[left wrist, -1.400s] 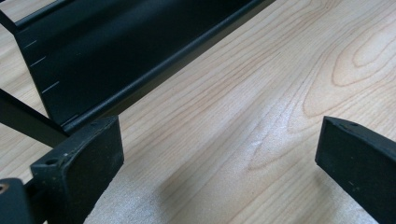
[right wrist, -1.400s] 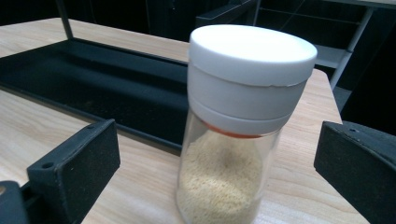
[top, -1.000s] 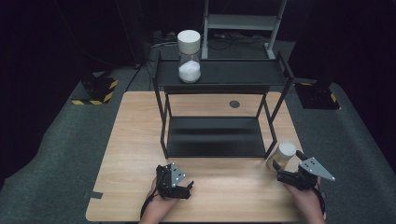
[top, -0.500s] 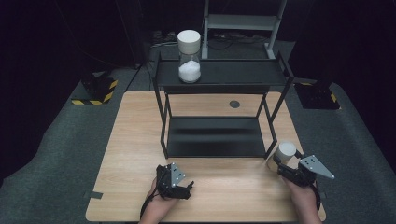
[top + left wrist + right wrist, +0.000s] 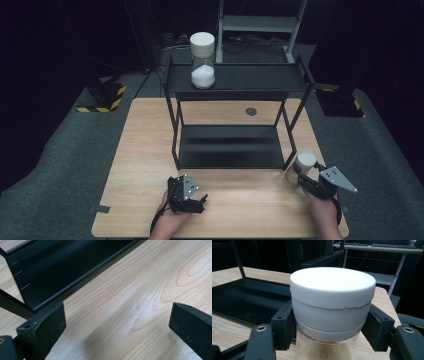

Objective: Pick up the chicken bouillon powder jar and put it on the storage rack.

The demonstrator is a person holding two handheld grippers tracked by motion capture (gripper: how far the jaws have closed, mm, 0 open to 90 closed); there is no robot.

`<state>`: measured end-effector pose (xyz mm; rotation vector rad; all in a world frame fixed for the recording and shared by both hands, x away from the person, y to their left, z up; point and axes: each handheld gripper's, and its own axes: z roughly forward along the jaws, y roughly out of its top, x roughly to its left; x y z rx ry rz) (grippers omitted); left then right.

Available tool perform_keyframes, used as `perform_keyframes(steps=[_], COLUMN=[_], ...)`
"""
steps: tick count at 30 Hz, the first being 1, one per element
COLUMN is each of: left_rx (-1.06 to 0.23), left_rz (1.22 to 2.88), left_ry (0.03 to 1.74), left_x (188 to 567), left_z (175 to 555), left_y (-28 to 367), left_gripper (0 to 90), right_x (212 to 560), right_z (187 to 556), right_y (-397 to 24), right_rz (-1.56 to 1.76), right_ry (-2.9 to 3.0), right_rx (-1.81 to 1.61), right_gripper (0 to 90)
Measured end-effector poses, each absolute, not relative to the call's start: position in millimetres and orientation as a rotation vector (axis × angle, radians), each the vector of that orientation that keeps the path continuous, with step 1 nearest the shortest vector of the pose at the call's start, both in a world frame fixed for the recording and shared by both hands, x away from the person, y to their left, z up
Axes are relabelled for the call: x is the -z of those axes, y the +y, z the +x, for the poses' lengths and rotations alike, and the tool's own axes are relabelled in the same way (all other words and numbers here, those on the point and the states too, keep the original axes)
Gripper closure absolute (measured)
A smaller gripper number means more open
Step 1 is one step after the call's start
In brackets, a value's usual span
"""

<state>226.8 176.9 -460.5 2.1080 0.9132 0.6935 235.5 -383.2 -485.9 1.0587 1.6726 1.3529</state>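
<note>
Between the right gripper [image 5: 329, 325] jaws sits a white-lidded jar [image 5: 332, 302], clamped as they have just closed; left gripper [image 5: 115, 322] gapes over bare table [image 5: 140, 290].

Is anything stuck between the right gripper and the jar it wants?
No. The right gripper has just been closing its jaws, and they now press straight on the white lid of the jar from both sides, with nothing between them. The jar stands on the table beside the black shelf.

No readable text, labels, numbers or signs anywhere.
</note>
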Motion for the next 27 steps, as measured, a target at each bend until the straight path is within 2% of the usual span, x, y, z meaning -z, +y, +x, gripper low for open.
perform_keyframes(steps=[11,27], left_rx=[-0.691,-0.674], left_rz=[2.107,2.101], left_ry=[0.91,0.912], left_x=[460.6,460.4], left_z=[226.9,228.5], left_y=[177.4,180.3], left_gripper=[1.4,1.4], right_x=[482.0,461.2], right_z=[234.4,206.2], right_y=[-383.0,-380.8], right_rz=[1.07,0.984], right_ry=[1.678,1.625], right_rx=[-1.343,-1.399], right_gripper=[34.2,34.1])
